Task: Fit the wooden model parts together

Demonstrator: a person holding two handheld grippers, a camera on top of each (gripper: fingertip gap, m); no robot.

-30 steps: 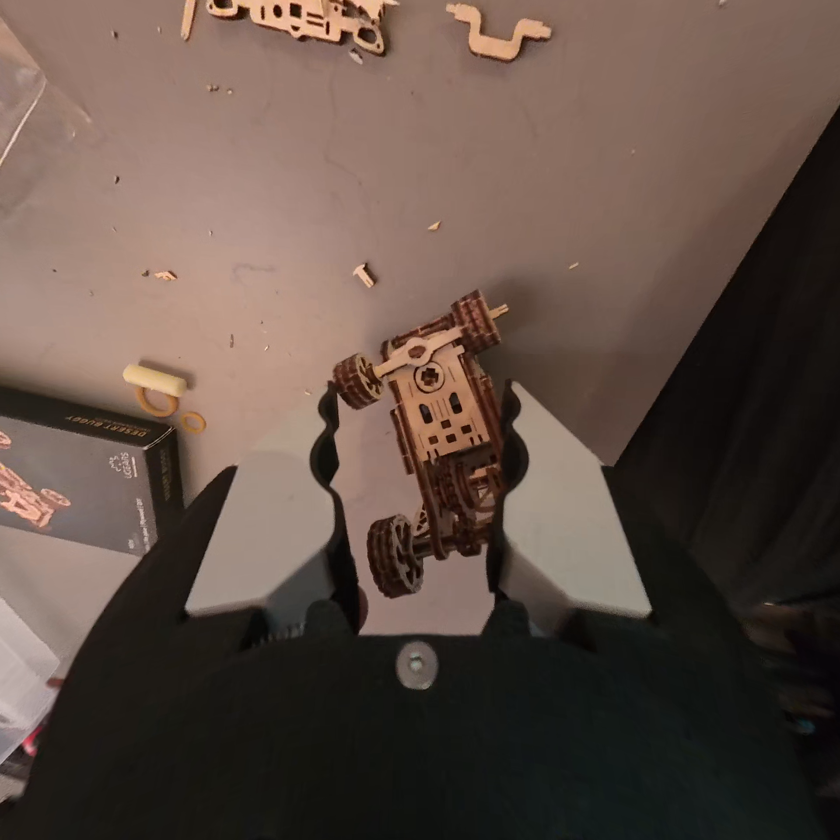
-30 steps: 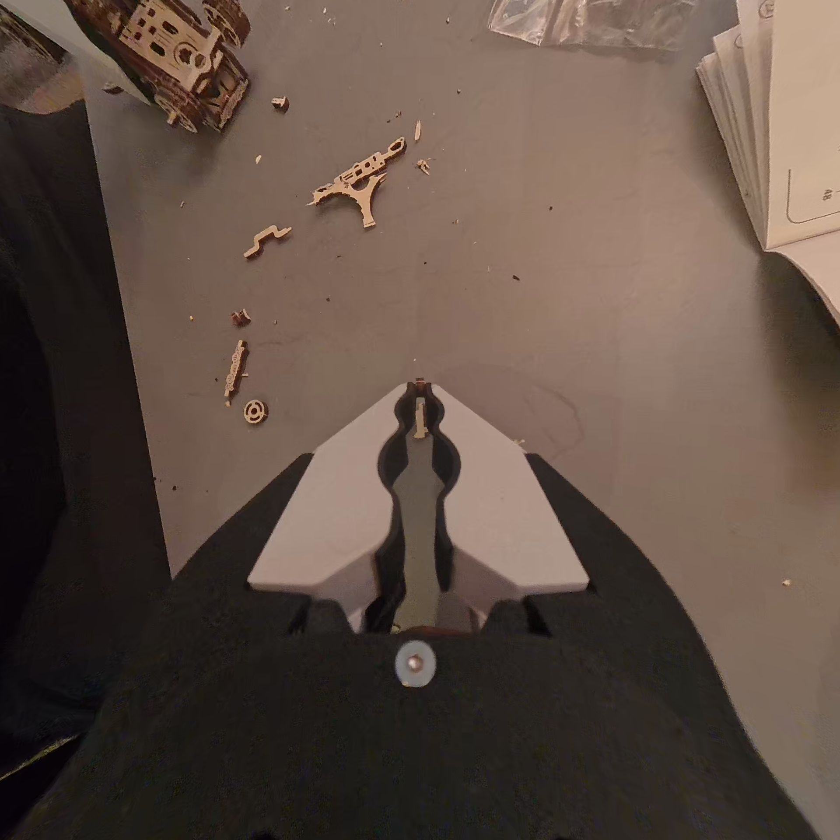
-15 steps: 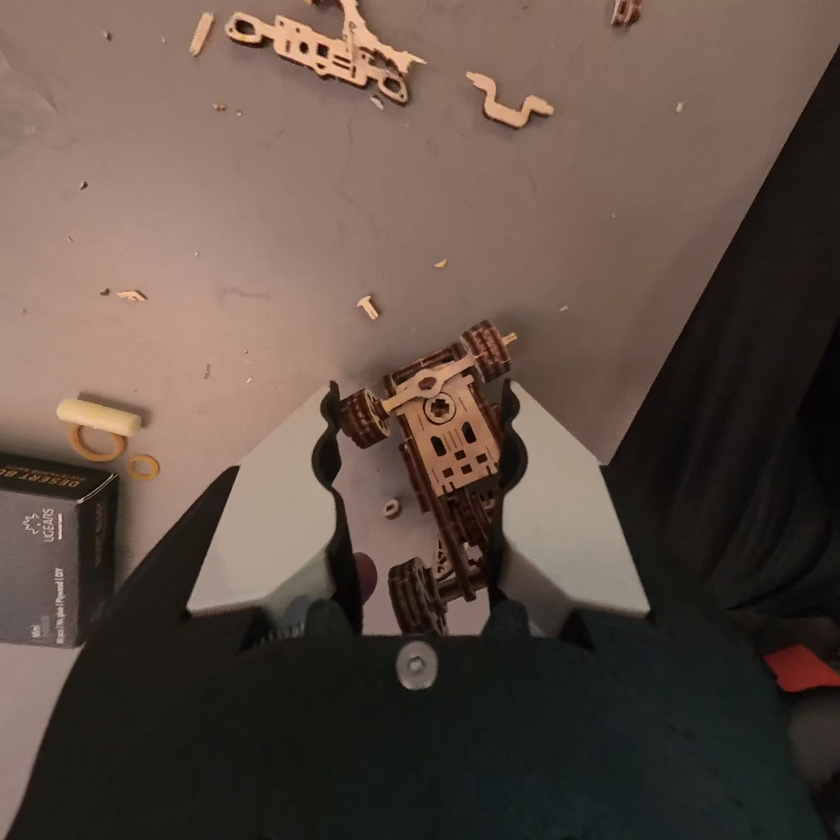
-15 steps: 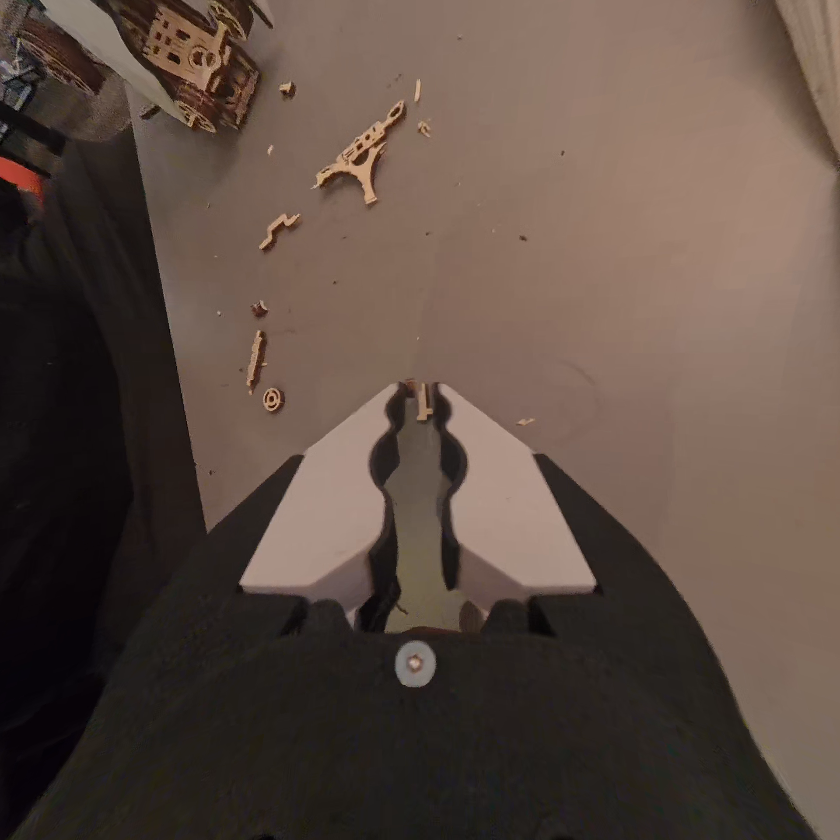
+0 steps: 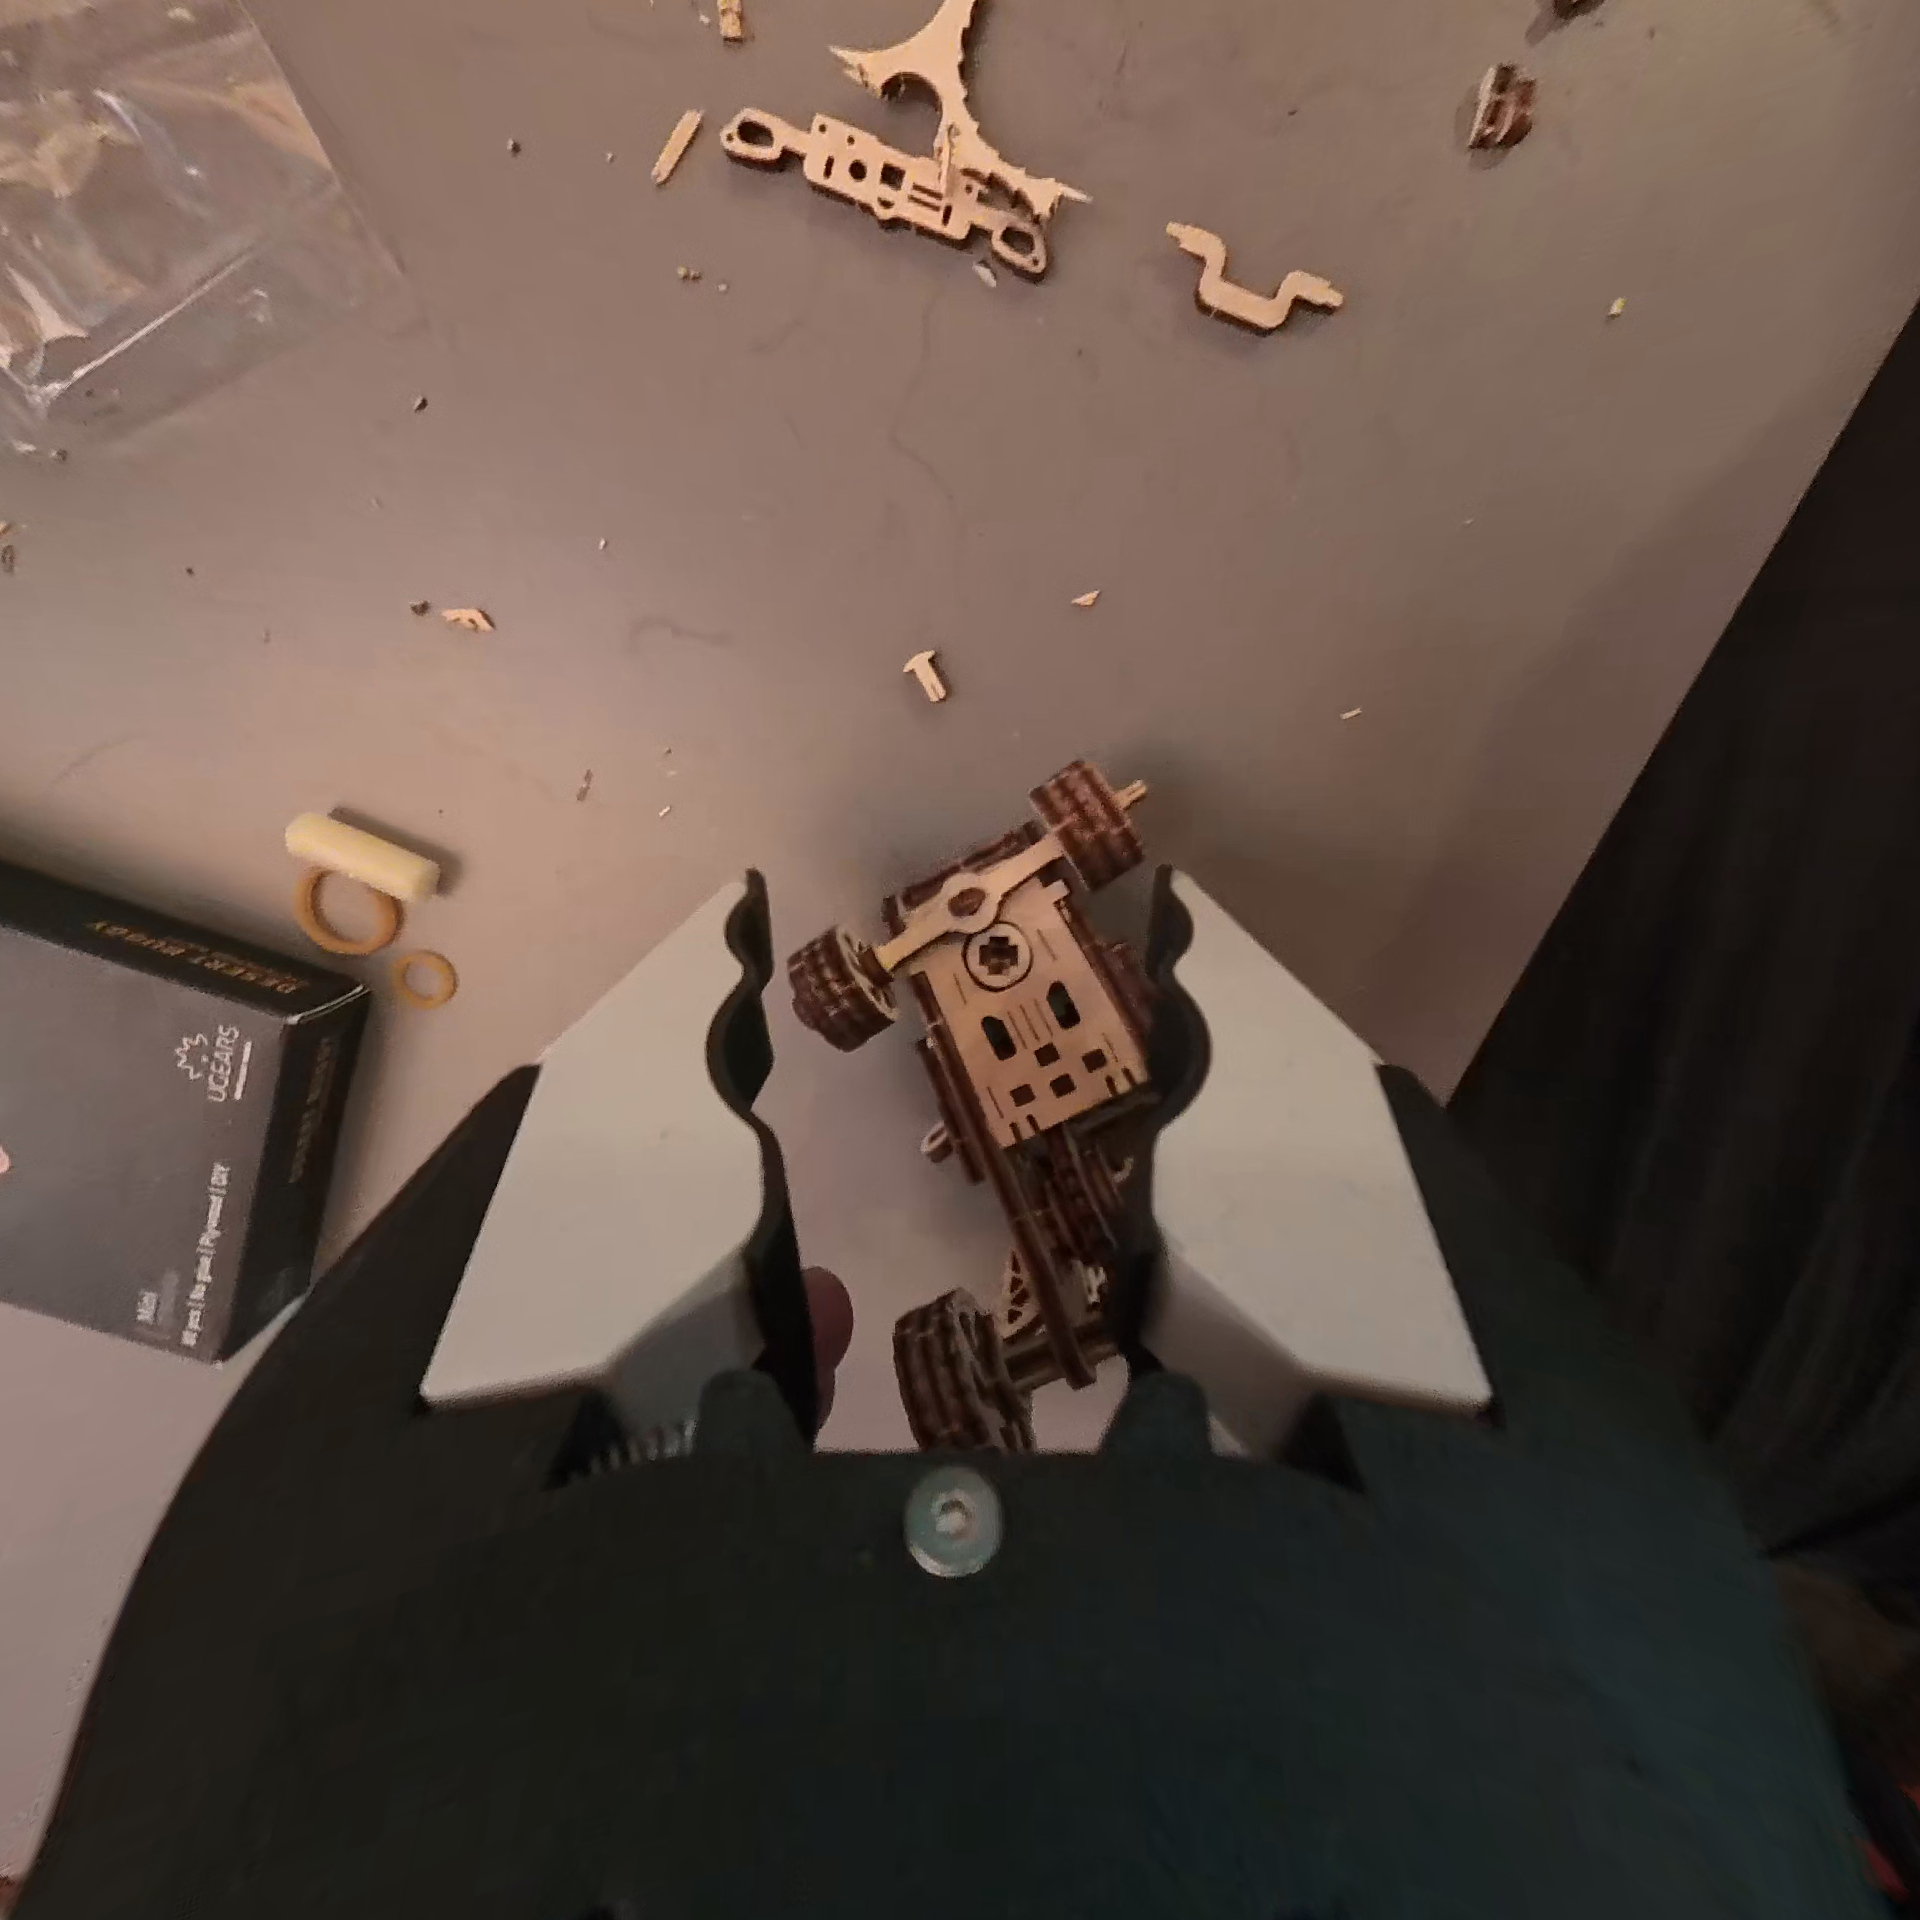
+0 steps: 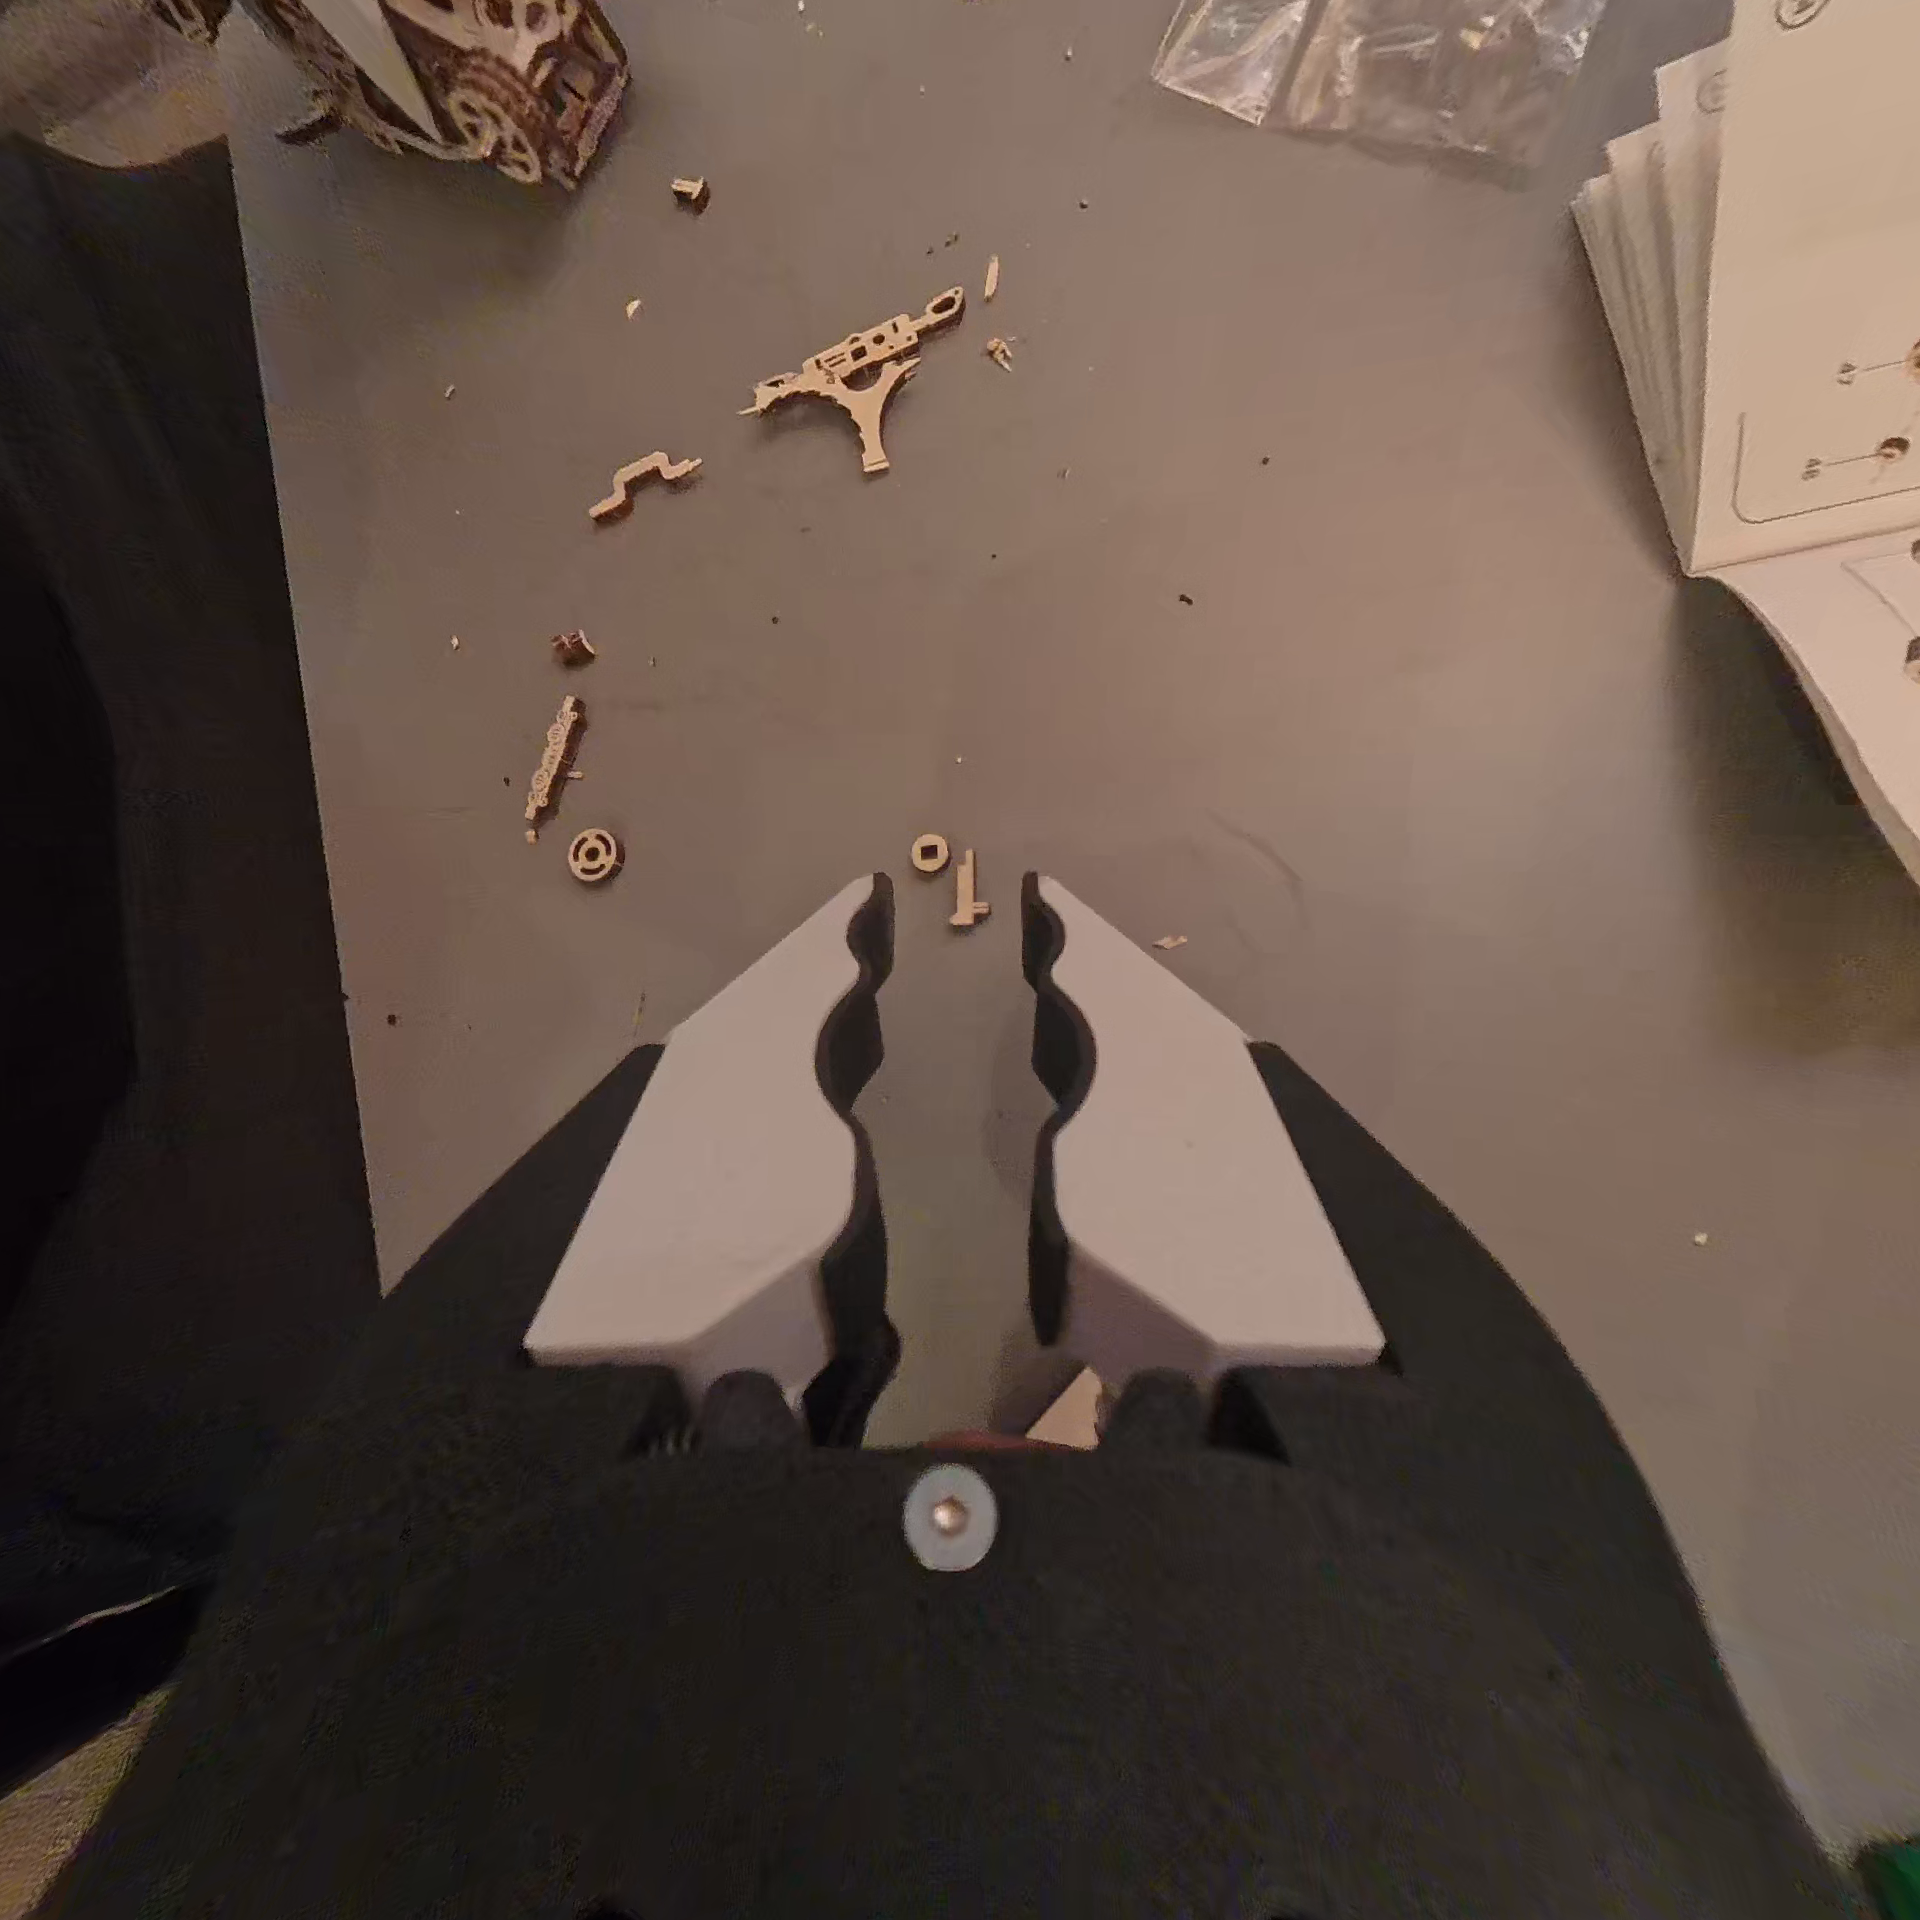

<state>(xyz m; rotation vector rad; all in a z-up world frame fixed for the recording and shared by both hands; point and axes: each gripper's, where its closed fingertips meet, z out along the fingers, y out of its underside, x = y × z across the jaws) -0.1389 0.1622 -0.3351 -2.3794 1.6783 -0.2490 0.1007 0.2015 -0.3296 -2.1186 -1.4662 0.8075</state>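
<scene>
The assembled wooden buggy [image 5: 1029,1029] lies underside up between the fingers of my left gripper [image 5: 961,883], which is wide open. Its side rests against the right pad [image 5: 1174,997]. Bare table shows between its wheel and the left pad [image 5: 743,997]. The buggy [image 6: 520,94] and a left gripper finger [image 6: 384,52] show at the top left of the right wrist view. My right gripper [image 6: 956,883] is open and empty. A small wooden pin [image 6: 966,891] and a round washer [image 6: 930,854] lie on the table at its fingertips.
A black box [image 5: 156,1122], a pale cylinder with rubber rings [image 5: 364,857] and a clear bag [image 5: 156,208] lie to the left. Flat wooden parts [image 5: 904,177] and an S-shaped piece [image 5: 1257,286] lie farther off. A white booklet [image 6: 1818,312] lies right; dark cloth [image 5: 1714,1039] borders the table. One gripper's finger ends stand about 25 cm off the other's.
My right gripper was shut on the small pin; its jaws have opened and the pin now lies on the table beside the washer. The buggy sits deeper between the left fingers.
</scene>
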